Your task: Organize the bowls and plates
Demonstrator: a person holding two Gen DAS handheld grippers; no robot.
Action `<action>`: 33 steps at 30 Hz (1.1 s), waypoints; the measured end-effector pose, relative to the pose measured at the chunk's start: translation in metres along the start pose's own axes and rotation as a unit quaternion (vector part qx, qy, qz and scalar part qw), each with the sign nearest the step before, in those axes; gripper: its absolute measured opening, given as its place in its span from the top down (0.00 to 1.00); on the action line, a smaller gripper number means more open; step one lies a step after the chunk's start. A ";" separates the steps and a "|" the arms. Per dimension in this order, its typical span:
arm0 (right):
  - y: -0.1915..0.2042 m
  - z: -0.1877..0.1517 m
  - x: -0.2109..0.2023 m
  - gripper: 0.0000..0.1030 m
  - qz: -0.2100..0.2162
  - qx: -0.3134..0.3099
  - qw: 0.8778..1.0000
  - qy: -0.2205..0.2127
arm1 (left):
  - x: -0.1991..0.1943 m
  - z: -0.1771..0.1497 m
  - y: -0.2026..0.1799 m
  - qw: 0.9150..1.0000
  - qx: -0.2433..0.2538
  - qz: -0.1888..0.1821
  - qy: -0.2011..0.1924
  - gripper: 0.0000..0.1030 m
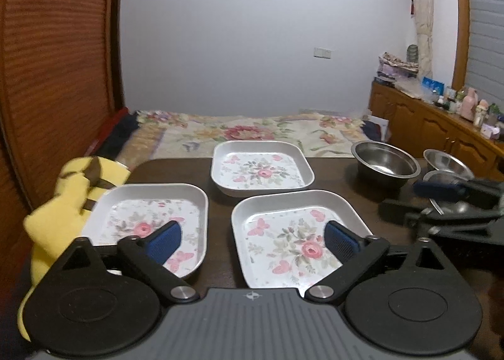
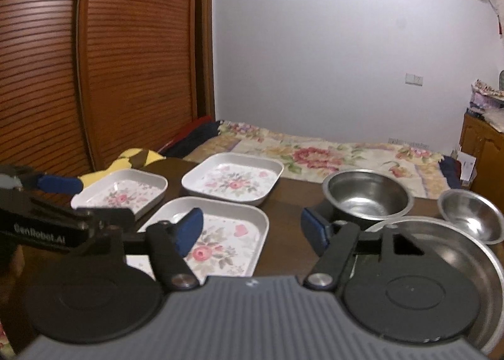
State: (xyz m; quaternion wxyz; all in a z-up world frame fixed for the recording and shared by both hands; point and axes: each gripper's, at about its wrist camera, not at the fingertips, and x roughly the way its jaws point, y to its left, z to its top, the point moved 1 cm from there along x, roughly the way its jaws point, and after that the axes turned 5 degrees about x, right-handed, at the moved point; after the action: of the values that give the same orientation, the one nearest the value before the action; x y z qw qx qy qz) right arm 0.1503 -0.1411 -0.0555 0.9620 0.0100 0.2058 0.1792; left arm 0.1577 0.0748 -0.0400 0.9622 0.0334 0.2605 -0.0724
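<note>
Three square white plates with a flower print lie on the dark table (image 1: 220, 202): a far plate (image 1: 261, 171), a near left plate (image 1: 148, 218) and a near right plate (image 1: 283, 243). My left gripper (image 1: 254, 242) hangs open over the gap between the two near plates, gripping nothing. To the right stand a deep steel bowl (image 2: 368, 194), a small steel bowl (image 2: 471, 215) and a wide shallow steel bowl (image 2: 456, 253). My right gripper (image 2: 252, 231) is open between the nearest plate (image 2: 220, 243) and the bowls, with nothing between its pads.
A yellow cloth (image 1: 63, 202) lies at the table's left edge. A bed with a floral cover (image 1: 252, 133) sits just beyond the table. A slatted wooden wardrobe (image 1: 56, 76) stands at the left, a cluttered wooden cabinet (image 1: 441, 127) at the right.
</note>
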 end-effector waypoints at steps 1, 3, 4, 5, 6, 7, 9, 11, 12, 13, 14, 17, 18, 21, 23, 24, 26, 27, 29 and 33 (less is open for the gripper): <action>0.000 -0.002 0.003 0.40 0.000 0.000 1.000 0.006 | 0.005 0.000 0.002 1.000 -0.002 -0.005 0.004 0.15; 0.002 -0.004 0.012 0.44 -0.003 -0.001 1.000 0.018 | 0.012 -0.001 0.003 1.000 -0.001 -0.012 0.008 0.24; 0.002 -0.006 0.016 0.47 -0.005 -0.001 1.000 0.024 | 0.016 -0.001 0.003 1.000 0.001 -0.015 0.011 0.29; 0.002 -0.007 0.019 0.48 -0.007 0.000 1.000 0.028 | 0.019 -0.001 0.003 1.000 0.002 -0.018 0.014 0.32; 0.001 -0.008 0.023 0.49 -0.010 0.001 0.999 0.033 | 0.023 -0.002 0.003 1.000 0.002 -0.022 0.017 0.36; 0.001 -0.009 0.027 0.52 -0.012 0.001 0.999 0.038 | 0.026 -0.003 0.003 1.000 0.003 -0.024 0.019 0.43; 0.001 -0.011 0.033 0.55 -0.014 0.002 0.999 0.047 | 0.032 -0.005 0.003 0.999 0.007 -0.028 0.021 0.51; 0.000 -0.013 0.036 0.56 -0.018 0.001 0.998 0.053 | 0.037 -0.007 0.002 0.999 0.012 -0.025 0.029 0.54; 0.000 -0.015 0.037 0.57 -0.018 0.002 0.998 0.057 | 0.039 -0.009 0.002 0.999 0.012 -0.025 0.031 0.59; -0.001 -0.015 0.040 0.59 -0.019 0.003 0.998 0.060 | 0.041 -0.010 0.003 0.999 0.010 -0.027 0.034 0.60; -0.001 -0.016 0.041 0.60 -0.019 0.004 0.998 0.064 | 0.043 -0.011 0.004 0.999 0.008 -0.029 0.038 0.61; 0.001 -0.018 0.045 0.61 -0.017 0.002 0.997 0.069 | 0.047 -0.014 0.005 0.999 0.008 -0.025 0.044 0.64; 0.001 -0.018 0.046 0.61 -0.017 0.000 0.997 0.070 | 0.048 -0.015 0.006 0.999 0.009 -0.024 0.046 0.66; 0.001 -0.019 0.051 0.61 -0.017 0.001 0.997 0.073 | 0.050 -0.016 0.007 0.998 0.009 -0.023 0.051 0.70; 0.001 -0.020 0.052 0.63 -0.017 0.002 0.997 0.076 | 0.051 -0.017 0.007 0.998 0.009 -0.021 0.052 0.73; 0.001 -0.021 0.053 0.64 -0.017 0.002 0.997 0.077 | 0.052 -0.017 0.007 0.998 0.010 -0.020 0.054 0.74; 0.001 -0.021 0.054 0.66 -0.017 0.002 0.997 0.079 | 0.054 -0.018 0.007 0.998 0.011 -0.018 0.056 0.75; 0.001 -0.021 0.055 0.66 -0.017 0.003 0.997 0.080 | 0.054 -0.018 0.007 0.998 0.011 -0.018 0.057 0.76; 0.001 -0.022 0.055 0.68 -0.018 0.003 0.997 0.081 | 0.056 -0.019 0.007 0.998 0.011 -0.016 0.060 0.79; -0.001 -0.023 0.056 0.71 -0.017 0.007 0.996 0.084 | 0.059 -0.022 0.007 0.998 0.012 -0.015 0.064 0.84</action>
State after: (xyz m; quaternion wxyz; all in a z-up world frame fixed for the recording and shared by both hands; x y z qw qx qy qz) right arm 0.1892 -0.1233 -0.0991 0.9441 -0.0022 0.2875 0.1612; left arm 0.1985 0.0767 -0.0884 0.9417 0.0458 0.3214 -0.0880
